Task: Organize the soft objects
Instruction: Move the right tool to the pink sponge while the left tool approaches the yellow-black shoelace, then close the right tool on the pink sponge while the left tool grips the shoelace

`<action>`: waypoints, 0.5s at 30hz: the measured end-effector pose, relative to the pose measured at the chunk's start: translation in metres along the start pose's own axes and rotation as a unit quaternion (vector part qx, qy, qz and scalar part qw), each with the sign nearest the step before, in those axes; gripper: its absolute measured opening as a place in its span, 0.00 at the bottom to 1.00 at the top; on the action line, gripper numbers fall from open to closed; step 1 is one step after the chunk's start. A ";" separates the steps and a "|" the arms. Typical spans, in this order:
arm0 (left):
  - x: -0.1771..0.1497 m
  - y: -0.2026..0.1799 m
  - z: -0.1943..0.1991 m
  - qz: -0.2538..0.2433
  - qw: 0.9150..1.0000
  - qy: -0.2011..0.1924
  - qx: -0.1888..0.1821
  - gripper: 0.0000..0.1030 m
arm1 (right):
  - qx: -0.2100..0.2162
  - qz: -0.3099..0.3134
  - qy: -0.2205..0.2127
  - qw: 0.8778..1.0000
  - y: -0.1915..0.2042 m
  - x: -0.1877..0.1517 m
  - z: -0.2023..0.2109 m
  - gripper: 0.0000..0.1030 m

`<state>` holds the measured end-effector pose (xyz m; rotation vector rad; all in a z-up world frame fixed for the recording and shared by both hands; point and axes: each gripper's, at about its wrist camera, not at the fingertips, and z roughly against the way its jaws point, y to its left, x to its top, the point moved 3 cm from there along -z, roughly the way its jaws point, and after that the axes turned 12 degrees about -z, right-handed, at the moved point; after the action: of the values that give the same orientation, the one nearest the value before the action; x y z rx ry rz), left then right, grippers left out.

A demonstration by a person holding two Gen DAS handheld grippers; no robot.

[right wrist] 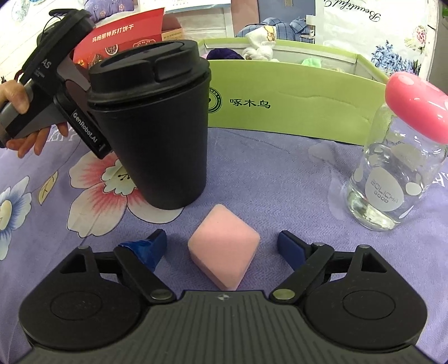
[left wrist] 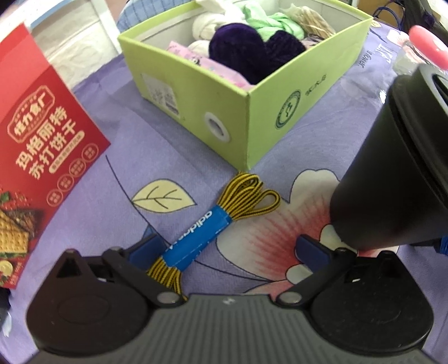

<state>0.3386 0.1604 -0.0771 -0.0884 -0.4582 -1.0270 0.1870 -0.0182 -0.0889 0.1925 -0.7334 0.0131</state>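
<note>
While the right claw point(right wrist: 221, 245) stood wide open, a pink foam block point(right wrist: 224, 247) lay on the flowered purple cloth point(right wrist: 266, 173) between its two blue-tipped fingers, and neither pad pressed on it. Just beyond the block stood a black lidded cup point(right wrist: 156, 123), and off to the right a clear glass bottle point(right wrist: 397, 173) with a pink cap. Behind both ran the long wall of a green box point(right wrist: 294, 100). At the far left of that view a hand point(right wrist: 19, 112) held the other tool by its grey handle.

The left claw point(left wrist: 228, 246) was open as well and gripped nothing. A bundle of yellow-and-black shoelaces point(left wrist: 201, 232) in a blue paper sleeve lay slantwise on the cloth, its lower end close beside the left finger; whether they touched could not be told. Its looped end reached almost to the near corner of the green box, which held purple yarn balls point(left wrist: 252, 53), a light green cloth point(left wrist: 268, 22), white rolled pieces and something pink. A red biscuit box point(left wrist: 42, 145) stood at the left, the black cup at the right.
</note>
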 end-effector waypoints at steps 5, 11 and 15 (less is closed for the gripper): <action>0.002 0.001 -0.001 -0.005 1.000 0.006 -0.001 1.00 | -0.005 0.008 -0.004 1.000 0.000 -0.003 0.001 0.73; 0.000 0.006 -0.003 0.010 1.000 0.000 -0.005 0.99 | 0.001 0.013 -0.001 1.000 0.000 -0.003 0.002 0.72; 0.002 0.001 0.001 0.025 1.000 0.012 0.009 0.91 | 0.014 0.026 -0.011 1.000 0.003 -0.006 0.006 0.56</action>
<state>0.3405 0.1597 -0.0756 -0.0724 -0.4416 -0.9737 0.1783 -0.0164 -0.0883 0.1998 -0.7610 0.0703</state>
